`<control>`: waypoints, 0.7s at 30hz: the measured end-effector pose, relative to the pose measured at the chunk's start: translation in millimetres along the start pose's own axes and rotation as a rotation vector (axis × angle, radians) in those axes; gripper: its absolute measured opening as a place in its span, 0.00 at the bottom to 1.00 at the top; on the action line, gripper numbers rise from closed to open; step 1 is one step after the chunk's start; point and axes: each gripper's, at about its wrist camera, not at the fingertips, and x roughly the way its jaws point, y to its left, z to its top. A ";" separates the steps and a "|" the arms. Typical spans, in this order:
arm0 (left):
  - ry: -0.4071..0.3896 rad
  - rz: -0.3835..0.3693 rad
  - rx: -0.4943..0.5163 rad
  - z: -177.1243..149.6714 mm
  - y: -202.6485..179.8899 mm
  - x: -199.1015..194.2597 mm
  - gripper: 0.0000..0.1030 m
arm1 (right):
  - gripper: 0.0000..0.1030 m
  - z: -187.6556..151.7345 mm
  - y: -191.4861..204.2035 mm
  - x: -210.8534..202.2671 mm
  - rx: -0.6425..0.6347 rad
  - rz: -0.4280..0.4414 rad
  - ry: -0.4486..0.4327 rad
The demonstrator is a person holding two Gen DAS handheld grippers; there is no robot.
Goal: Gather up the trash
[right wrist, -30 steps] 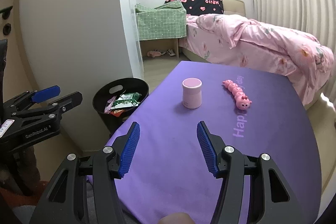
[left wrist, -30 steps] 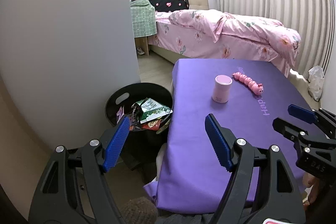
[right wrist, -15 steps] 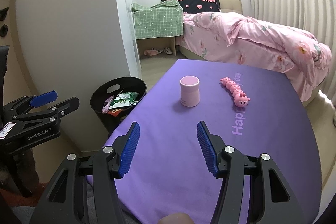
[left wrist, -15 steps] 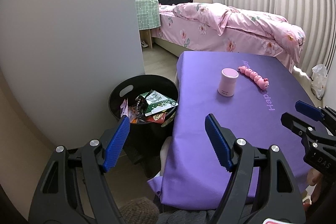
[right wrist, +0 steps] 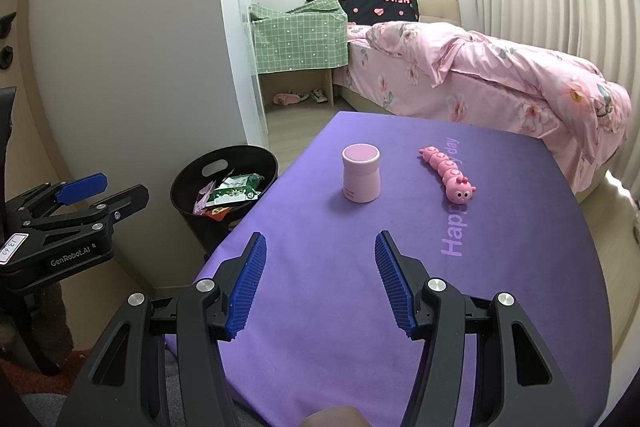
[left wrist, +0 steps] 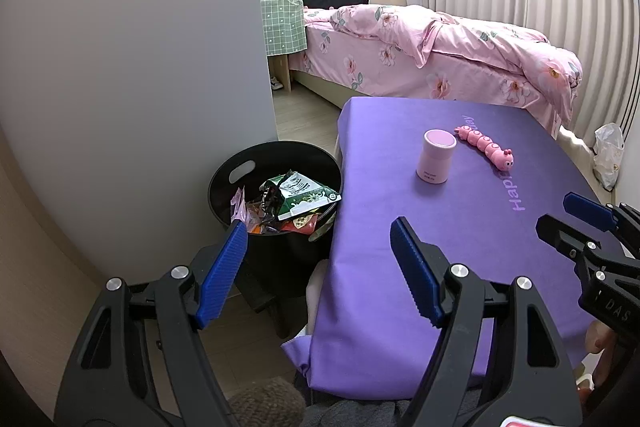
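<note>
A black round bin [left wrist: 240, 167] stands on the floor left of the purple table [left wrist: 400, 247]; it holds several wrappers, with a green and white packet [left wrist: 302, 197] on top. The bin also shows in the right wrist view [right wrist: 240, 157]. My left gripper [left wrist: 316, 267] is open and empty, over the table's left edge near the bin. My right gripper [right wrist: 318, 281] is open and empty above the near part of the table [right wrist: 320, 227]. Each gripper shows in the other's view: the right one [left wrist: 576, 215] and the left one [right wrist: 100, 189].
A pink lidded cup [right wrist: 361, 178] and a pink caterpillar toy [right wrist: 448, 173] stand on the table. A grey wall [left wrist: 140, 67] rises behind the bin. A bed with pink bedding [left wrist: 440, 59] lies beyond. A white bag [left wrist: 608, 155] is on the floor at right.
Both grippers have drawn back a little from the table and the view has shifted slightly. Both stay open and empty.
</note>
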 end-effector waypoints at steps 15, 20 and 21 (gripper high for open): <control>0.000 0.000 0.001 0.0 -0.2 0.0 0.68 | 0.52 -0.1 -2.1 -0.3 0.006 0.002 0.000; 0.000 0.000 0.000 -0.2 -0.6 -0.1 0.68 | 0.52 -0.4 -3.6 -0.3 0.009 -0.001 -0.002; 0.000 0.000 0.000 -0.3 -0.6 -0.1 0.68 | 0.52 -0.7 -4.0 -0.3 0.010 -0.002 -0.003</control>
